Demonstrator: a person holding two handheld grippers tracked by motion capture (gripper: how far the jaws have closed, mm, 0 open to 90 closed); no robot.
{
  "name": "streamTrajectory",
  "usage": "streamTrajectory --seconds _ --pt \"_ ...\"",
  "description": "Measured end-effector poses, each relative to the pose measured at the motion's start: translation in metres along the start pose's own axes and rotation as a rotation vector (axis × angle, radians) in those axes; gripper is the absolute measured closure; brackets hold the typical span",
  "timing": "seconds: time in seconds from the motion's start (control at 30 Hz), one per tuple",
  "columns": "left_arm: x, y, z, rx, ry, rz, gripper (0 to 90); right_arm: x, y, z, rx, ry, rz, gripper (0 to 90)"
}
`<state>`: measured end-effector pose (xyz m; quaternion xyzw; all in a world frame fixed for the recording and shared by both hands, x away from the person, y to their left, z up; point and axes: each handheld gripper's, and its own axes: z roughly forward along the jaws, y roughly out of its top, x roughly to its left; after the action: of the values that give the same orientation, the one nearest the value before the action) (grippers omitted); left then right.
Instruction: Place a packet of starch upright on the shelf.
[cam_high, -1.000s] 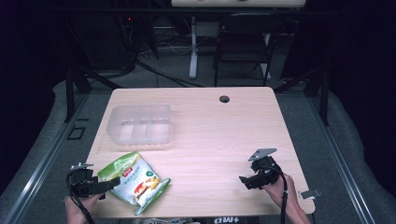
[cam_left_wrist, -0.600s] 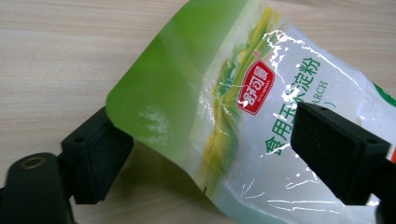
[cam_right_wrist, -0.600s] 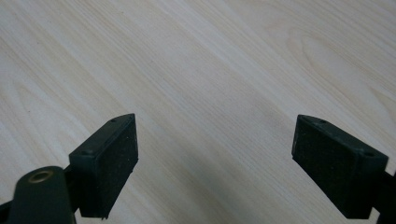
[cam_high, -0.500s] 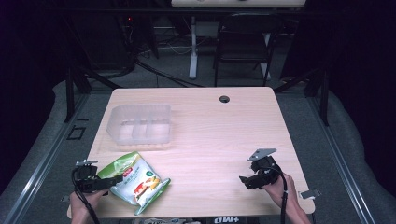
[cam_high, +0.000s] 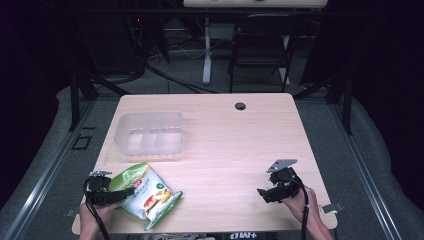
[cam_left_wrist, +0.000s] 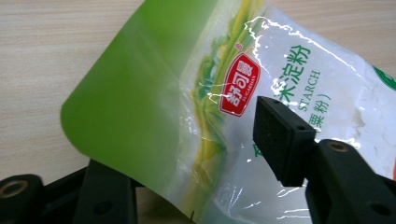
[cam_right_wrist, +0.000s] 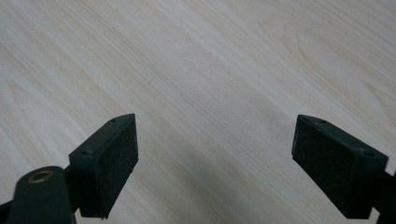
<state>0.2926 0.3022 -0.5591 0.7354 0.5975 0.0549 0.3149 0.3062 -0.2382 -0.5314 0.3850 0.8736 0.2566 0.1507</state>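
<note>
At the lower left of the high view, the left tool (cam_high: 122, 192) straddles the starch bag's (cam_high: 147, 192) green edge, not clenched. The bag looks soft and slippery, powder shifting inside; its flat sealed edge seems the best hold. The right tool (cam_high: 265, 194) hangs released over bare bench (cam_high: 230, 145).

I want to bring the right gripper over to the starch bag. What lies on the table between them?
Nothing: in the high view, bare wood runs from the right gripper to the starch bag.
</note>
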Motion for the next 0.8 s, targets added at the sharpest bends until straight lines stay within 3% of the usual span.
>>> streamTrajectory --seconds 0.33,0.7,0.8 --pt "-0.0026 -0.001 -0.0017 -0.005 -0.026 0.021 72.9 -0.0003 -0.0006 0.0003 0.002 0.008 0.0 14.0" --pt "-0.0082 -0.001 -0.0037 -0.017 -0.05 0.059 89.0 0.0006 -0.0002 0.0 0.005 0.002 -0.005 14.0" --pt "-0.0102 -0.0006 -0.0043 -0.024 -0.046 0.073 89.3 -0.0005 -0.0004 0.0011 0.006 0.004 -0.004 14.0"
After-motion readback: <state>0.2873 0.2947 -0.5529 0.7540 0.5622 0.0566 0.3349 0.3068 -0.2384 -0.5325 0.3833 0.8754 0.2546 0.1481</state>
